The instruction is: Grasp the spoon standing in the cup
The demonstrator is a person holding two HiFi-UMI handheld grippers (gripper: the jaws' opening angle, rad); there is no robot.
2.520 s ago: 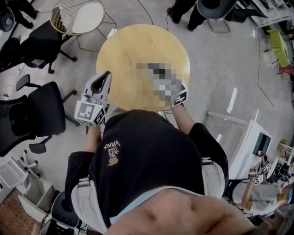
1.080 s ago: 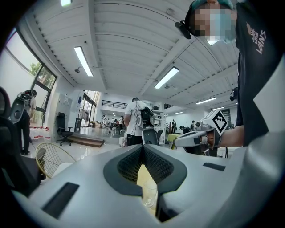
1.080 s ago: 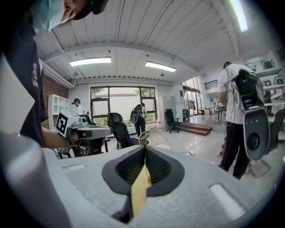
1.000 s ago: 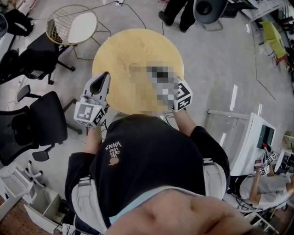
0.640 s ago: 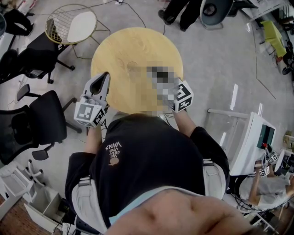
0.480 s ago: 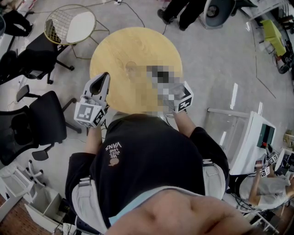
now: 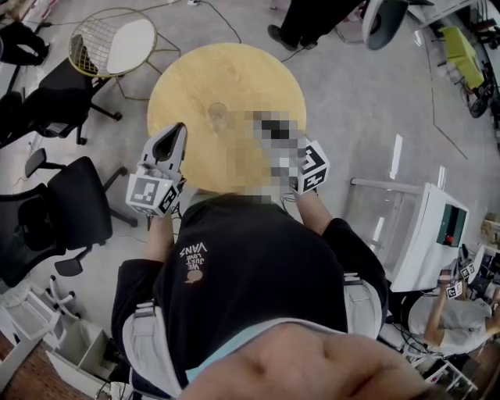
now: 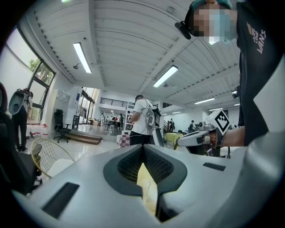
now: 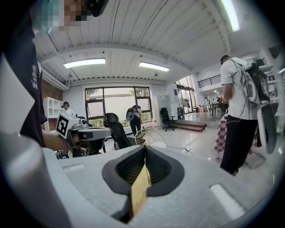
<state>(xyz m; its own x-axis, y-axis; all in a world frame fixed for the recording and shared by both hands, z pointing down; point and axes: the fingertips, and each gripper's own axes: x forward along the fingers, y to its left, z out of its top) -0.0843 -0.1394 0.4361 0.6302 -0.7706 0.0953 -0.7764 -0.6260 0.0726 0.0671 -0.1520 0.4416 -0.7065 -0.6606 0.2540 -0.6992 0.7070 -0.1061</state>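
On the round wooden table (image 7: pixel 234 74) a clear cup (image 7: pixel 217 112) shows as a faint ring; I cannot make out the spoon. My left gripper (image 7: pixel 181 127) hangs over the table's near left edge, short of the cup, its jaws shut and empty. Through the slit under its tips (image 8: pixel 143 149) the cup (image 8: pixel 144 189) shows ahead on the tabletop. Of my right gripper only the marker cube (image 7: pixel 312 167) shows, at the near right edge; a mosaic patch hides its jaws. In the right gripper view its tips (image 9: pixel 144 149) meet with nothing between them.
Black office chairs (image 7: pixel 66 199) stand left of the table. A gold wire chair with a white seat (image 7: pixel 117 39) is behind it. A person's legs (image 7: pixel 308 19) are at the far side, and a white cabinet (image 7: pixel 426 234) stands on the right.
The table has drifted slightly left in the head view. My right gripper has crept a little toward the table. The left gripper has stayed put, and both stay shut.
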